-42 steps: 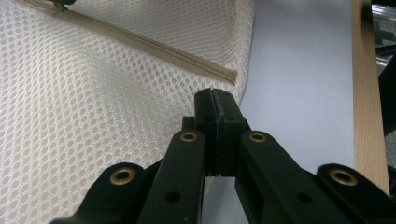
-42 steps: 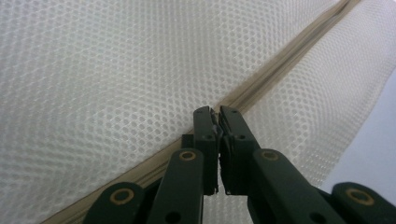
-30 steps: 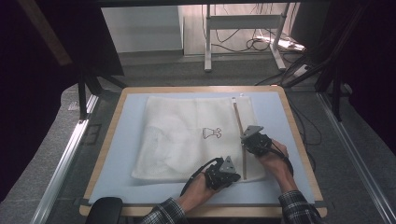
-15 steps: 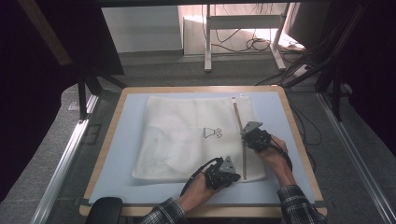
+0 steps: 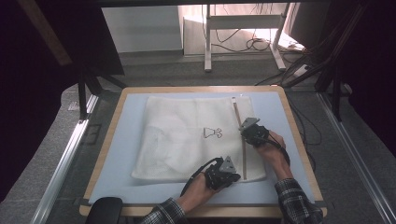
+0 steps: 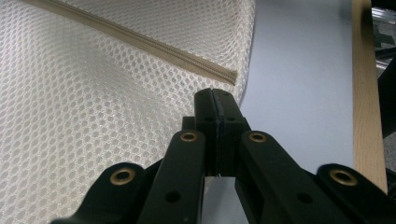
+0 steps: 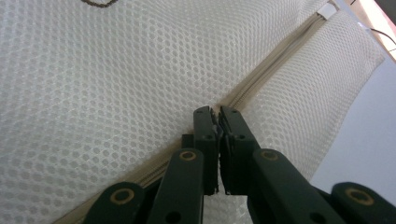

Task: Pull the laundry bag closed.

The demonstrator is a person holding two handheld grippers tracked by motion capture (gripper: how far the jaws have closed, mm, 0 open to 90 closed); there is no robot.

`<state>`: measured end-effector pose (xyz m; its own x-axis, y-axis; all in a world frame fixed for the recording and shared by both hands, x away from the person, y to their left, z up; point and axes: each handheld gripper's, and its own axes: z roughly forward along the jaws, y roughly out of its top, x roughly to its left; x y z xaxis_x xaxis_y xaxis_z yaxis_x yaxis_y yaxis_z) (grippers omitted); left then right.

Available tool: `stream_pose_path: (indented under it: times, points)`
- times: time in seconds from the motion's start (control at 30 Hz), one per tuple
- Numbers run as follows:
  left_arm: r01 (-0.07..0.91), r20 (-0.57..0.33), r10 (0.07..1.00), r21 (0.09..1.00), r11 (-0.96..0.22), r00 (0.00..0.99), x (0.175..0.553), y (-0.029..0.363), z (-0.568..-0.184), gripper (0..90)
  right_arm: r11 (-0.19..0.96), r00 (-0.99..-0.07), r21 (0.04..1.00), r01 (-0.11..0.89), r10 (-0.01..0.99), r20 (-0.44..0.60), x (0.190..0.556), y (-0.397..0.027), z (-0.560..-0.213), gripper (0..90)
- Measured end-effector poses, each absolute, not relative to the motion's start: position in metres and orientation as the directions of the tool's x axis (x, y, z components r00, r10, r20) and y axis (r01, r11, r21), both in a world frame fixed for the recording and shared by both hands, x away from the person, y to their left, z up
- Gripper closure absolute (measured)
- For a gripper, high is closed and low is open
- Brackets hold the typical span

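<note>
On blue table (image 5: pixel 121 154): mesh bag (image 5: pixel 182 140); L gripper (image 6: pixel 215 100) fingers closed; R gripper (image 7: pixel 217 116) pinching zipper (image 7: pixel 261 84).

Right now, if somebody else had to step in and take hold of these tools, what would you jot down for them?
Left hand-held gripper: jaws shut at the near corner of the white mesh bag, by the closed end of the zipper; whether it pinches fabric is unclear.
Right hand-held gripper: jaws nearly shut right on the zipper line, midway along; the pull itself is hidden.
The bag lies flat on the blue mat.
Zipper looks closed from the near end. Whether it is being opened or closed I cannot tell.
</note>
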<state>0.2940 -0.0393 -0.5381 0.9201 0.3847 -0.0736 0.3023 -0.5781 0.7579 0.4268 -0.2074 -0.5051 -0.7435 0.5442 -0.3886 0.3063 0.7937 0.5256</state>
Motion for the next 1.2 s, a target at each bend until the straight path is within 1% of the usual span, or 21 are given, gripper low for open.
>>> stream_pose_path:
  times: [0.63, 1.2]
  points:
    - [0.304, -0.072, 0.391, 0.760, -0.575, 0.918, 0.293, -0.040, -0.538, 90.0, 0.802, -0.728, 0.516, 0.302, 0.543, -0.418, 0.454, -0.203, -0.506, 85.9]
    - [0.304, -0.069, 0.394, 0.760, -0.575, 0.917, 0.293, -0.040, -0.538, 90.0, 0.792, -0.716, 0.523, 0.316, 0.560, -0.416, 0.477, -0.201, -0.506, 85.8]
